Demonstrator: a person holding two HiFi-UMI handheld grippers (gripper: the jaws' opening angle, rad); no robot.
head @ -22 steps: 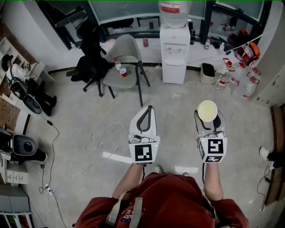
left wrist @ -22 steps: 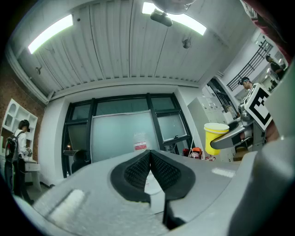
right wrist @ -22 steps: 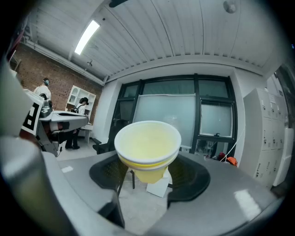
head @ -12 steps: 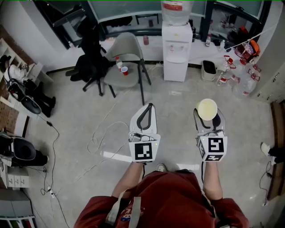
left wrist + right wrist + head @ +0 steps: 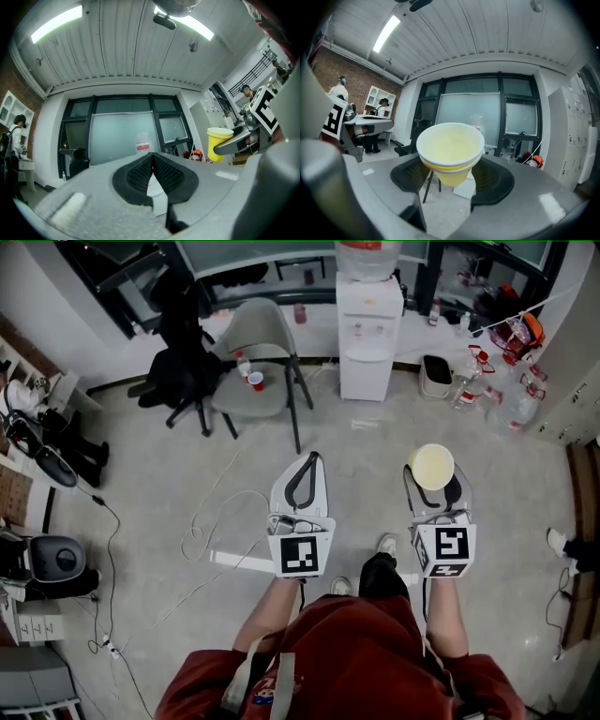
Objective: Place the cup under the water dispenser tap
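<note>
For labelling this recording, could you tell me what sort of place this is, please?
Likely an office or lab workroom: a water dispenser stands by the dark-framed windows, a grey chair sits nearby, and loose cables trail across the floor.

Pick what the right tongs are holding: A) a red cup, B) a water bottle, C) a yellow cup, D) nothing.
C: in the right gripper view the yellow cup stands upright, gripped between the pads of the right tongs.
</note>
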